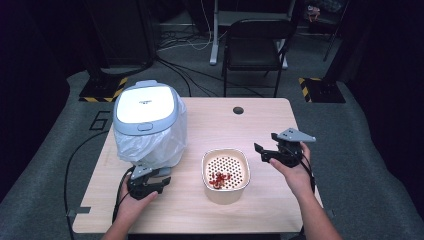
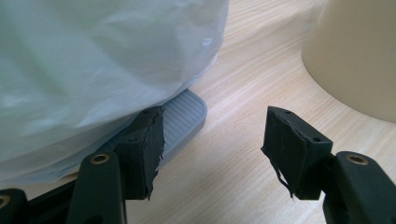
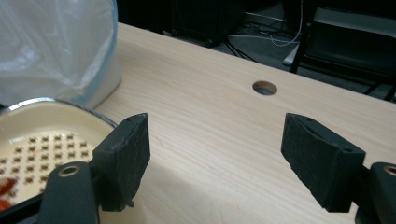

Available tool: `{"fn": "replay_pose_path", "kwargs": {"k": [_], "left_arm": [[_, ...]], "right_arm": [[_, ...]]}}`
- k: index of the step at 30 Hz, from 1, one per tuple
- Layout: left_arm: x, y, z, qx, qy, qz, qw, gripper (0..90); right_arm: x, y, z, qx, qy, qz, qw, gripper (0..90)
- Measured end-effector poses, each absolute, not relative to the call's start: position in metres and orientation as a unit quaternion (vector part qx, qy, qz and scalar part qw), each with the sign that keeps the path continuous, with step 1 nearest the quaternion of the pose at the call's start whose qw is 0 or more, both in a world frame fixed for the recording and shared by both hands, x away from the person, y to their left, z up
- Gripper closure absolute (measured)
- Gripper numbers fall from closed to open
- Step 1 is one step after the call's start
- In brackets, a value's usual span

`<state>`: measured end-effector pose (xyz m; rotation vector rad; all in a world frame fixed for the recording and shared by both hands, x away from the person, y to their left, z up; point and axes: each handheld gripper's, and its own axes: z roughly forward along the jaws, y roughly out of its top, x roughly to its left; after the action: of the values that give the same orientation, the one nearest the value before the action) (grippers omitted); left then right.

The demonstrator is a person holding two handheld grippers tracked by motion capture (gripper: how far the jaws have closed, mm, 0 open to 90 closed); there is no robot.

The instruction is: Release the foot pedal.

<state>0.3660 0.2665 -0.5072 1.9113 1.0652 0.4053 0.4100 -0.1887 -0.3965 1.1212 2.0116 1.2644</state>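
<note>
The left gripper [image 2: 210, 149] stands spread beside the bin's pedal [image 2: 184, 119], holding nothing. The right gripper [image 3: 215, 163] is spread right of the strainer bowl [image 1: 226, 172].

Bin's plastic liner [image 2: 93, 60] blurred in the left gripper view, and it hides most of the grey pedal [image 2: 184, 116] — just its ribbed end shows. Cream basket [image 3: 42, 144] cut off by the right gripper view's left edge; red bits [image 1: 219, 180] inside too small to identify.
</note>
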Motion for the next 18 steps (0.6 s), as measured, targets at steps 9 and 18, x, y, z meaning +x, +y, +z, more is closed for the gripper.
{"fn": "replay_pose_path", "kwargs": {"k": [9, 18], "left_arm": [[0.362, 0.276, -0.502, 0.758, 0.447, 0.148, 0.452, 38.9], [0.358, 0.281, -0.499, 0.774, 0.442, 0.147, 0.43, 40.3]], "right_arm": [[0.399, -0.205, -0.435, 0.449, 0.733, 0.445, 0.253, 23.6], [0.402, -0.216, -0.476, 0.483, 0.731, 0.405, 0.26, 24.4]]}}
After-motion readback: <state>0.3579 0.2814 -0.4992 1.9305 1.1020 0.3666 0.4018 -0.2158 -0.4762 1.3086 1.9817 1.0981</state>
